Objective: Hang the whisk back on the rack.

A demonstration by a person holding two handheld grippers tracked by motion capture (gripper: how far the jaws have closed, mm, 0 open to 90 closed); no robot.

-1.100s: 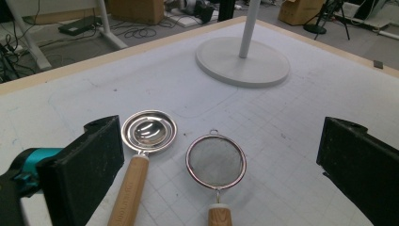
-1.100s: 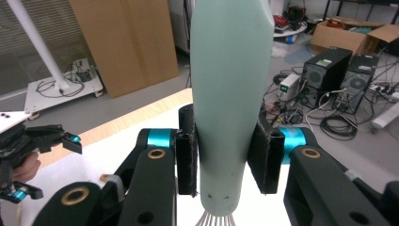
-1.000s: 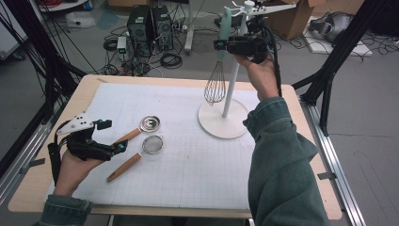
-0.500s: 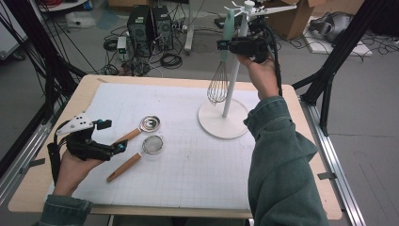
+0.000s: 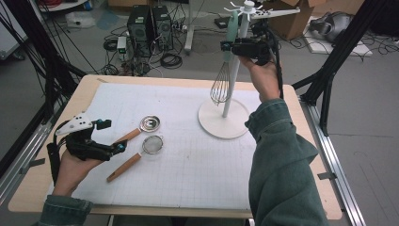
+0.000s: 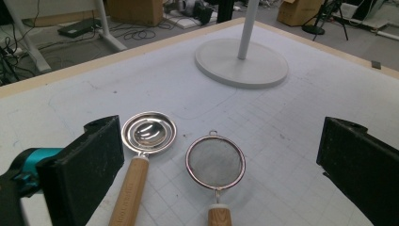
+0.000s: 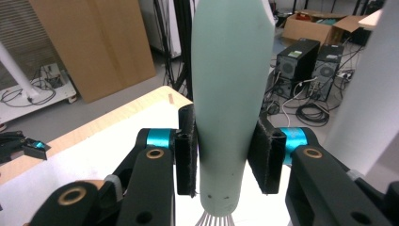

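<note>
High above the far right part of the surface (image 5: 188, 188), the right tool (image 5: 227, 46) is closed on the pale green handle of the whisk (image 5: 220, 87), which hangs upright with its wire loops pointing down, clear of the mat. From the right gripper view the two black padded jaws press flat against both sides of the handle (image 7: 231, 94), low on its length, with the first wires just showing beneath the grip. The whisk is just beside the white pole of the stand (image 5: 223, 117), near the stand's top hooks, and its wire head hangs above the stand's round base without touching it. Whether the top of the handle touches a hook cannot be told. At the near left of the surface, the left tool (image 5: 115, 136) rests low in the person's hand with its jaws spread wide apart and nothing between them. From the left gripper view those jaws frame two utensils lying flat on the gridded mat: a shallow metal spoon (image 6: 148, 133) with a wooden handle, just beside the left-hand jaw, and a small mesh strainer (image 6: 215, 162), also with a wooden handle, lying close beside the spoon without touching it. Both are well apart from the stand's base (image 6: 241, 68) farther along the mat.
</note>
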